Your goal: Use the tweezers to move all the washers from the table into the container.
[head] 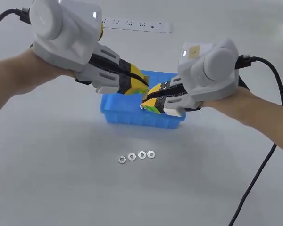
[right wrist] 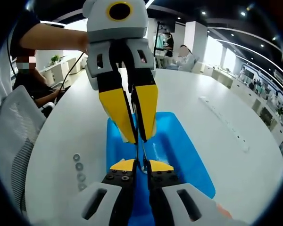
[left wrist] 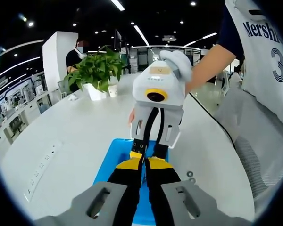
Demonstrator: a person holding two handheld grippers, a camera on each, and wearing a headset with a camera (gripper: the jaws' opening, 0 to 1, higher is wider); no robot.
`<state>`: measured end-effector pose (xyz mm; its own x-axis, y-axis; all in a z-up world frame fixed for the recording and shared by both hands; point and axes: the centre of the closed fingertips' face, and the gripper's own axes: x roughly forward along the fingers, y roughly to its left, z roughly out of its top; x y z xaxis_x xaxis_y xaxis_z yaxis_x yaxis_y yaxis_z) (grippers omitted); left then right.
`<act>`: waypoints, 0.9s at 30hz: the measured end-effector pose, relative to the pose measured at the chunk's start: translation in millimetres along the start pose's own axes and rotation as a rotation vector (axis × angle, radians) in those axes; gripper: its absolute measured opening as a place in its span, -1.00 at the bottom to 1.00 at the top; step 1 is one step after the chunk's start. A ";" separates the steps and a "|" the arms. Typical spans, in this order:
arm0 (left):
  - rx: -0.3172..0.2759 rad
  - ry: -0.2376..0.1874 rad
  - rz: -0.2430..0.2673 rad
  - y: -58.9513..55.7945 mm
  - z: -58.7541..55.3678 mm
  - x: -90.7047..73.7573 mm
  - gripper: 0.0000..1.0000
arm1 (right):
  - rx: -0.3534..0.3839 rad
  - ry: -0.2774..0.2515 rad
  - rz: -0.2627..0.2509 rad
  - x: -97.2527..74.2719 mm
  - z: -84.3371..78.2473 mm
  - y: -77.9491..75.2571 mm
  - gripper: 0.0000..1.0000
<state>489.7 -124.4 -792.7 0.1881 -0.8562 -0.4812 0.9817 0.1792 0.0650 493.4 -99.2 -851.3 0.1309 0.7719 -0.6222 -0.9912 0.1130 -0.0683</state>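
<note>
Several silver washers (head: 137,156) lie in a short row on the white table, in front of the blue container (head: 132,117). Both grippers meet tip to tip over the container. My left gripper (head: 142,84) reaches in from the upper left and my right gripper (head: 150,102) from the right. In the right gripper view the thin metal tweezers (right wrist: 139,141) run from between the left gripper's yellow jaws (right wrist: 137,136) down between my right gripper's jaws (right wrist: 141,165); both look shut on them. The washers (right wrist: 79,172) lie left of the container (right wrist: 188,160) there.
A white power strip (head: 137,24) lies at the table's far edge. A black cable (head: 259,174) trails from the right gripper across the table's right side. In the left gripper view a potted plant (left wrist: 96,70) stands far back on the table.
</note>
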 end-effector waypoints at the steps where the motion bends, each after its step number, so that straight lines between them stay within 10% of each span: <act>1: -0.002 -0.001 0.002 0.3 -0.3 -0.2 -0.86 | 0.004 0.001 -0.001 0.0 -0.1 -0.3 -0.80; 27: 0.045 -0.027 0.013 -16.8 32.8 -28.6 -0.86 | -0.018 -0.098 -0.009 -26.4 42.2 13.4 -0.75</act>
<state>468.9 -118.8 -751.4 0.2007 -0.8670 -0.4561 0.9795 0.1685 0.1107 477.4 -91.6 -802.9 0.1400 0.8285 -0.5421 -0.9901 0.1096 -0.0882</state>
